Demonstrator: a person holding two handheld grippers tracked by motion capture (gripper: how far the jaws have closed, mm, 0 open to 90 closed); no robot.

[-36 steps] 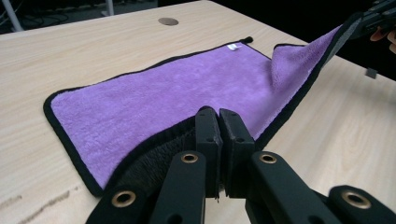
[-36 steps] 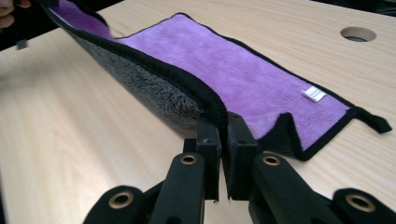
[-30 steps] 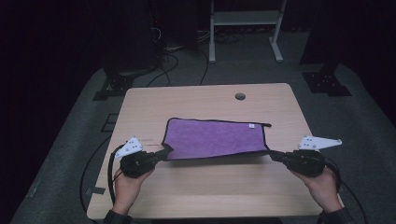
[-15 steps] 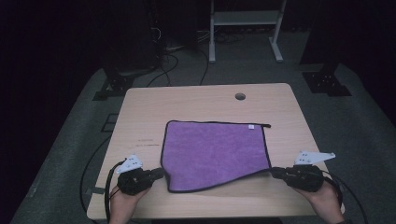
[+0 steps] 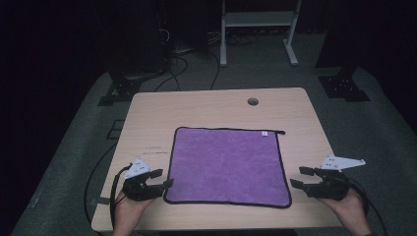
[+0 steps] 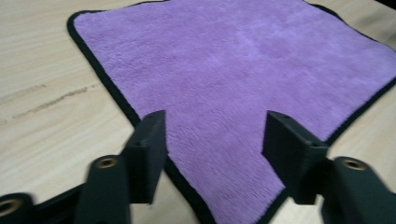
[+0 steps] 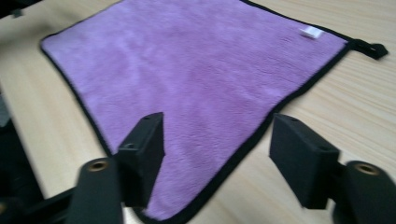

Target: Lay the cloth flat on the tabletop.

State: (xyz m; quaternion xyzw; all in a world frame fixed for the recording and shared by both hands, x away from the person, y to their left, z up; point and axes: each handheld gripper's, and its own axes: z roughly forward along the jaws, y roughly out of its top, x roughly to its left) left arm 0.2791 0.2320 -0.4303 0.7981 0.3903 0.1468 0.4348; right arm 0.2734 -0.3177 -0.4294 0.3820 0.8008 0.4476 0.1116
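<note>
We read this as a lab or recording studio, not a home. The pale wooden table with a round cable hole (image 5: 253, 102) sits on grey carpet (image 5: 78, 162) against black surroundings. Behind it we see a white metal stand (image 5: 255, 19), loose black cables (image 5: 182, 64) on the floor and black square base plates (image 5: 343, 87).

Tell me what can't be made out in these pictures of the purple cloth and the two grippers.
- White tag on the purple cloth: too small and blurred to read in the right gripper view or the high view.
- Cloth's near corner in the left gripper view: cut off by the bottom edge, between the open jaws of the left gripper.
- Right gripper: motion blur softens its open jaws.
- Room behind the table: too dark in the high view.
</note>
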